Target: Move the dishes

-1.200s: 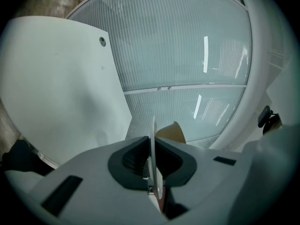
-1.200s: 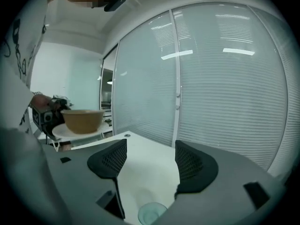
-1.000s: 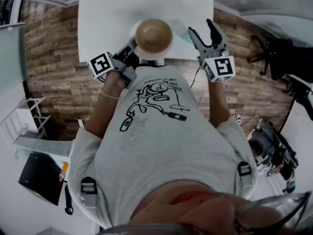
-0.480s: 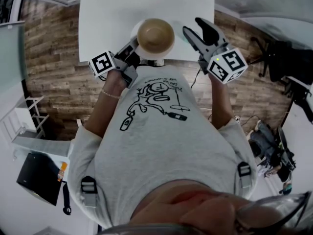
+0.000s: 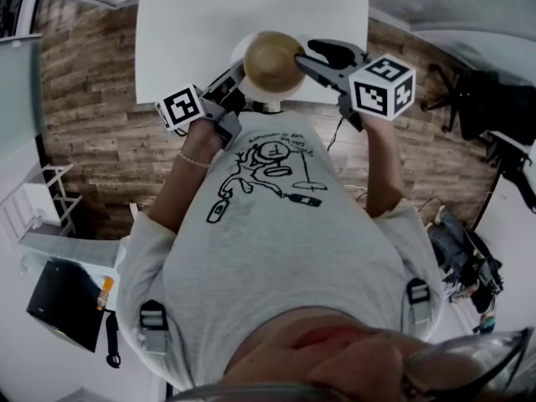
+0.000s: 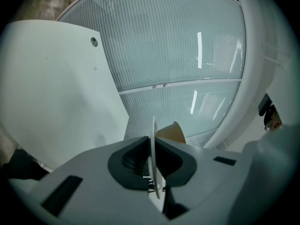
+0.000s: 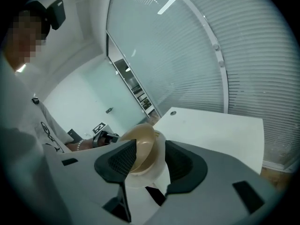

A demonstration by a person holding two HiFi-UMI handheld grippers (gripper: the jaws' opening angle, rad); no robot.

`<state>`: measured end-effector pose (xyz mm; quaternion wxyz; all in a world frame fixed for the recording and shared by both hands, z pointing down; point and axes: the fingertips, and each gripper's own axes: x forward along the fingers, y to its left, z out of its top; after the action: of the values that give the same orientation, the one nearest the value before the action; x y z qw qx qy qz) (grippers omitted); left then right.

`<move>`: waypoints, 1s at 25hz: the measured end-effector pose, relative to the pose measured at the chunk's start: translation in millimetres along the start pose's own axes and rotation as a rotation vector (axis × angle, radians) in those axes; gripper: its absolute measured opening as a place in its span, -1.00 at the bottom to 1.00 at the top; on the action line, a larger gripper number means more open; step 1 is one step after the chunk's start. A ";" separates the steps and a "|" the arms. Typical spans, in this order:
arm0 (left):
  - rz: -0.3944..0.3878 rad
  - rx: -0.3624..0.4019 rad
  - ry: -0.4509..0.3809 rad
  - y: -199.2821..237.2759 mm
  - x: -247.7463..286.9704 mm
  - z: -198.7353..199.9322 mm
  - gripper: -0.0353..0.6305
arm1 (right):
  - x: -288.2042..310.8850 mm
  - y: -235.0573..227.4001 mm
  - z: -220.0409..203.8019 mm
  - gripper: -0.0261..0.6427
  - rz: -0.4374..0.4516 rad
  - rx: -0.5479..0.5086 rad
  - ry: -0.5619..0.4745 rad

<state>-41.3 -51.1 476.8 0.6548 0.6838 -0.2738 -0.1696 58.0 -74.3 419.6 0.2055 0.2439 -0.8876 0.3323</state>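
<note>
A tan bowl (image 5: 272, 59) rides on a white plate (image 5: 237, 55) held in the air over the near edge of the white table (image 5: 209, 15). My left gripper (image 5: 238, 79) is shut on the plate's left rim; in the left gripper view the plate (image 6: 153, 125) runs edge-on between the pads, with the bowl (image 6: 172, 131) behind them. My right gripper (image 5: 304, 53) has come in from the right. Its jaws have just been closing, and the bowl's rim (image 7: 143, 146) and the plate's edge (image 7: 140, 178) lie between them, with a gap at the right pad.
Wooden floor (image 5: 84, 82) lies on both sides of the table. An office chair (image 5: 469, 90) stands at the right and a low white rack (image 5: 42, 208) at the left. Frosted, ribbed glass walls (image 6: 187, 46) rise beyond the table.
The right gripper swung left to the bowl and rolled over, and its jaws narrowed around the bowl and plate edge. The left gripper, plate and bowl stayed put.
</note>
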 end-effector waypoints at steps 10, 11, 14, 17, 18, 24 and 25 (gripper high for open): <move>-0.003 -0.008 0.001 -1.7 -5.7 -5.3 -0.83 | 18.8 6.9 -19.6 -0.47 -0.005 -0.003 0.094; 0.003 -0.011 0.000 -1.0 -6.6 -5.7 -0.83 | 20.0 6.0 -20.0 -0.54 -0.016 -0.007 0.098; 0.011 -0.005 0.005 0.9 -6.8 -6.5 -0.83 | 21.1 -0.1 -20.3 -0.78 -0.056 -0.025 0.108; 0.013 -0.004 0.010 2.2 -7.0 -8.1 -0.83 | 22.0 -1.9 -21.4 -0.79 -0.075 -0.032 0.110; 0.013 -0.006 0.009 2.3 -7.9 -8.5 -0.83 | 22.7 -1.0 -21.7 -0.79 -0.076 -0.033 0.111; 0.007 -0.010 -0.002 2.9 -8.2 -6.9 -0.83 | 20.2 -2.3 -17.1 -0.79 -0.080 -0.036 0.103; 0.011 -0.011 -0.004 3.9 -8.7 -5.7 -0.83 | 19.3 -3.5 -15.5 -0.79 -0.082 -0.035 0.098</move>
<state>-45.5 -41.3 480.0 0.6588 0.6783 -0.2780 -0.1690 47.8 -71.7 442.3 0.2663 0.2597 -0.8715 0.3195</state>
